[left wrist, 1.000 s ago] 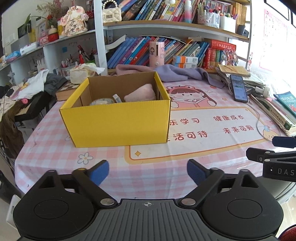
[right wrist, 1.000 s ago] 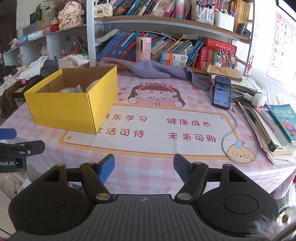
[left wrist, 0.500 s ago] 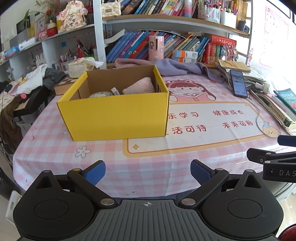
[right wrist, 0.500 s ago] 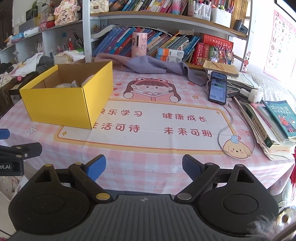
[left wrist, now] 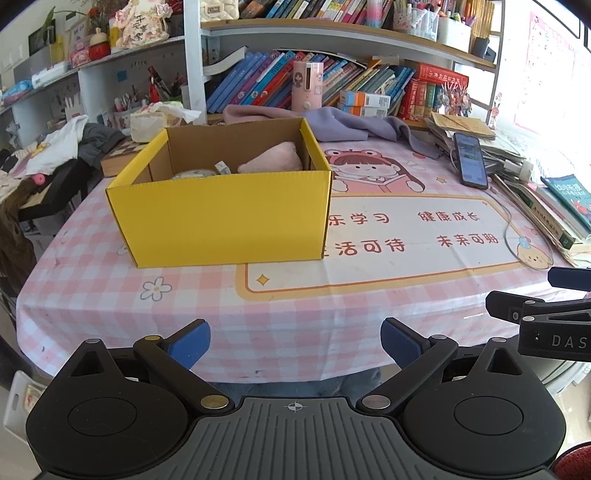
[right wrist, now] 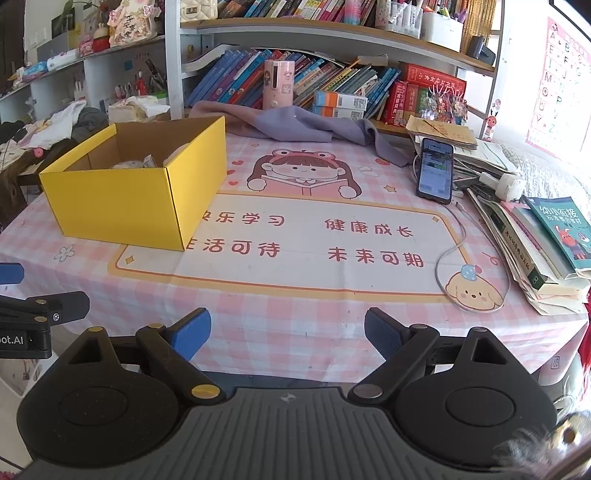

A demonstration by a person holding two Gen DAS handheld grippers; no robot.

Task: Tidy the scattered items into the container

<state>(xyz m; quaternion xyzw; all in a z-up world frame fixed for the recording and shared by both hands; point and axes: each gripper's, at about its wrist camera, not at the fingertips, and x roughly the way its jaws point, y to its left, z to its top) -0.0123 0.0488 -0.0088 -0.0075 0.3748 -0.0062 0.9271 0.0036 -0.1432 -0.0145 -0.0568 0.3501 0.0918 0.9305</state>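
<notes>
A yellow cardboard box (left wrist: 221,218) stands open on the pink checked tablecloth (left wrist: 288,306), also in the right wrist view (right wrist: 122,203) at the left. Inside it lie a pink soft item (left wrist: 271,160), a small white packet (left wrist: 222,168) and a pale round item (left wrist: 194,173). My left gripper (left wrist: 295,341) is open and empty, held off the table's near edge in front of the box. My right gripper (right wrist: 288,330) is open and empty, off the near edge to the right of the box.
A phone (right wrist: 436,170) with a white cable (right wrist: 450,254) lies at the right, next to stacked books (right wrist: 543,240). A purple cloth (right wrist: 295,123) and a pink cup (right wrist: 277,85) sit at the back before a bookshelf (right wrist: 332,33). Clothes (left wrist: 62,144) pile at left.
Both grippers have drawn back and away from the table, so the box and table look smaller and farther. Both stay open, and nothing on the table has moved.
</notes>
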